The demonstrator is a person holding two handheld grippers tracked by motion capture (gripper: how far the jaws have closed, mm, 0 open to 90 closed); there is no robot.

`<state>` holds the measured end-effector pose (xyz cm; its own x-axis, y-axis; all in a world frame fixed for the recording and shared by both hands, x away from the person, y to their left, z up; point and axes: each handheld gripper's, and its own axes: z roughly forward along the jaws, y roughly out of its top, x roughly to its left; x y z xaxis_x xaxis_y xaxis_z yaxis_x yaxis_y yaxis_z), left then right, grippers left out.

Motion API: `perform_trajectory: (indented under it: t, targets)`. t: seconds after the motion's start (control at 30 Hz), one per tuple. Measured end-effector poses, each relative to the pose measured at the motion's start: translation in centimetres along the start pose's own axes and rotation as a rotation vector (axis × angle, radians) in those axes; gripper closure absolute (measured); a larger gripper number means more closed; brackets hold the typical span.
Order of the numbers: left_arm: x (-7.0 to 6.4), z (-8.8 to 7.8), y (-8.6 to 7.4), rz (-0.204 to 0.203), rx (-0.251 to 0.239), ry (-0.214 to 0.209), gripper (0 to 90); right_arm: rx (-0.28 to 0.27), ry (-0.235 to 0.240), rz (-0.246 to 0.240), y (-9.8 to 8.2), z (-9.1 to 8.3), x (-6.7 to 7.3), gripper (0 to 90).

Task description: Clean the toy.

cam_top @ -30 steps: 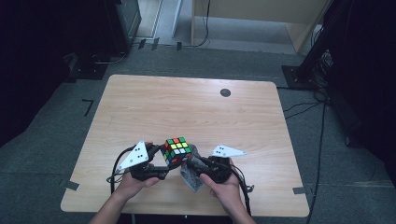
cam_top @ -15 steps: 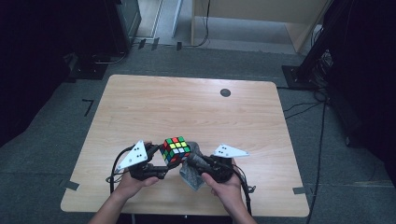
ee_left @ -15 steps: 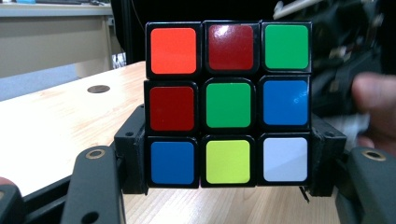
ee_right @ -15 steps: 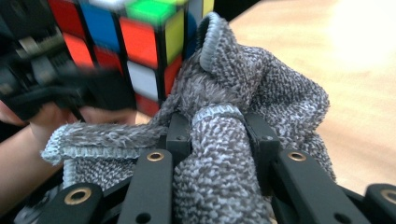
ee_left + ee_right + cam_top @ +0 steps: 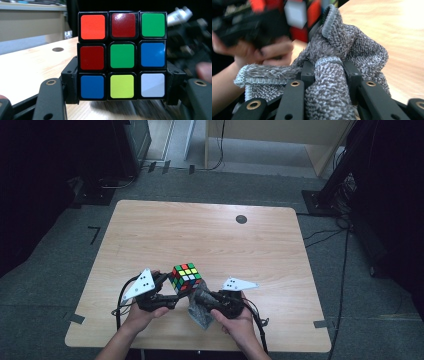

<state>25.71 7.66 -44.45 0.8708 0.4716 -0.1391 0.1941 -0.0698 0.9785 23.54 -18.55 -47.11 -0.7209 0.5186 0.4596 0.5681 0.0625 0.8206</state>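
Observation:
A scrambled colour cube (image 5: 186,277) (image 5: 122,56) hangs just above the wooden table (image 5: 210,240), near its front edge. My left gripper (image 5: 172,287) (image 5: 122,86) is shut on it, a jaw pressing each side of its bottom layer. Right beside it, my right gripper (image 5: 200,301) (image 5: 328,75) is shut on a bunched grey knitted cloth (image 5: 199,312) (image 5: 337,72). The cloth's top fold reaches up against the cube's lower side (image 5: 298,15), which is blurred in the right gripper view.
A small dark round hole (image 5: 241,219) (image 5: 58,49) sits in the tabletop at the far right. Dark stands and cables ring the table on the grey floor. A light wooden cabinet (image 5: 280,140) stands beyond the far edge.

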Motion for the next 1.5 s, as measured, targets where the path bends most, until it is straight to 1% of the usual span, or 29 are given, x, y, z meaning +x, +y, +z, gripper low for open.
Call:
perform_trajectory:
  t: [0.03, 0.07, 0.17, 0.23, 0.27, 0.33, 0.4, 0.43, 0.5, 0.53, 0.6, 0.63, 0.73, 0.77, 0.8, 0.83, 0.87, 0.93, 1.0, 1.03, 1.07, 1.13, 1.17, 1.23, 1.27, 1.3, 1.33, 1.4, 1.5]
  targets:
    - [0.1, 0.0, 0.0, -0.029, -0.014, 0.009, 34.3, 0.015, 0.017, -0.009, -0.2, 0.4, 0.3, 68.6]
    - [0.2, 0.0, 0.0, -0.044, -0.019, 0.012, 34.3, 0.025, 0.036, -0.028, -0.4, 0.8, 0.7, 68.6]
    - [0.0, 0.2, -0.1, -0.054, -0.014, 0.007, 34.3, -0.005, 0.076, -0.068, -0.6, 1.5, 2.0, 68.8]
    - [-0.2, 0.3, -0.1, -0.048, -0.018, -0.002, 34.3, -0.058, 0.035, -0.109, -0.6, 1.4, 2.8, 70.1]
    - [-0.3, 0.3, 0.0, -0.051, -0.024, -0.002, 34.3, -0.077, 0.0, -0.114, -0.6, 1.3, 2.9, 70.7]
    - [-0.3, 0.2, 0.1, -0.051, -0.032, -0.002, 34.3, -0.105, -0.039, -0.097, -0.7, 0.9, 2.7, 71.5]
    - [-0.3, 0.0, 0.2, -0.053, -0.041, -0.002, 34.3, -0.126, -0.103, -0.056, -0.8, 0.5, 1.8, 71.6]
    - [-0.3, -0.1, 0.2, -0.054, -0.038, 0.0, 34.3, -0.145, -0.137, -0.021, -0.9, 0.2, 1.3, 71.6]
    - [-0.1, -0.1, 0.2, -0.064, -0.04, 0.004, 34.3, -0.187, -0.171, 0.041, -1.0, -0.3, 0.3, 71.5]
    - [-0.1, -0.1, 0.2, -0.073, -0.04, -0.002, 34.3, -0.18, -0.173, 0.039, -1.0, -0.4, 0.2, 71.4]
    - [-0.1, 0.1, 0.2, -0.092, -0.043, -0.013, 34.3, -0.152, -0.135, 0.018, -1.1, 0.0, 0.5, 71.1]
    - [-0.2, 0.2, 0.2, -0.094, -0.043, -0.015, 34.3, -0.132, -0.097, -0.005, -1.2, 0.6, 1.1, 71.0]
    - [-0.6, 0.5, 0.1, -0.082, -0.027, -0.024, 34.3, -0.088, -0.017, -0.081, -1.4, 2.0, 2.9, 70.9]
    - [-0.7, 0.6, 0.0, -0.078, -0.023, -0.026, 34.3, -0.094, -0.002, -0.107, -1.5, 2.2, 3.4, 71.1]
    - [-0.7, 0.6, 0.0, -0.076, -0.02, -0.026, 34.3, -0.111, 0.006, -0.114, -1.4, 2.2, 3.7, 71.2]
    - [-0.8, 0.6, 0.0, -0.076, -0.021, -0.027, 34.3, -0.127, 0.002, -0.108, -1.3, 2.0, 3.7, 71.2]
    - [-0.7, 0.6, 0.0, -0.078, -0.025, -0.027, 34.3, -0.158, -0.024, -0.087, -1.1, 1.5, 3.4, 71.6]
    - [-0.6, 0.4, 0.2, -0.092, -0.044, -0.028, 34.3, -0.18, -0.077, -0.046, -0.9, 0.7, 2.3, 72.0]
    - [-0.5, 0.2, 0.3, -0.097, -0.051, -0.026, 34.3, -0.221, -0.161, 0.034, -1.2, -0.1, 0.9, 72.1]
    - [-0.4, 0.1, 0.3, -0.094, -0.05, -0.021, 34.3, -0.249, -0.182, 0.078, -1.4, -0.5, 0.2, 72.1]
    - [-0.4, 0.1, 0.3, -0.099, -0.052, -0.021, 34.3, -0.255, -0.187, 0.103, -1.5, -0.7, -0.2, 71.9]
    - [-0.4, 0.2, 0.3, -0.107, -0.051, -0.029, 34.3, -0.221, -0.153, 0.08, -1.5, -0.3, -0.2, 71.6]
    - [-0.4, 0.3, 0.3, -0.112, -0.051, -0.034, 34.3, -0.201, -0.12, 0.048, -1.5, 0.1, 0.4, 71.4]
    - [-0.6, 0.5, 0.2, -0.102, -0.042, -0.039, 34.3, -0.136, -0.037, -0.032, -1.3, 1.3, 1.9, 71.1]
    - [-0.8, 0.5, 0.2, -0.092, -0.032, -0.036, 34.3, -0.119, -0.002, -0.076, -1.2, 1.8, 2.6, 71.2]
    - [-0.8, 0.6, 0.1, -0.084, -0.026, -0.035, 34.3, -0.119, 0.013, -0.111, -1.2, 1.9, 3.2, 71.2]
    - [-0.9, 0.6, 0.1, -0.082, -0.026, -0.034, 34.3, -0.129, 0.016, -0.127, -1.0, 1.8, 3.5, 71.3]
    - [-0.8, 0.5, 0.2, -0.09, -0.037, -0.035, 34.3, -0.15, -0.01, -0.098, -0.6, 1.2, 2.9, 71.8]
    - [-0.6, 0.2, 0.4, -0.097, -0.048, -0.035, 34.3, -0.192, -0.118, 0.003, -0.5, -0.4, 0.5, 72.0]
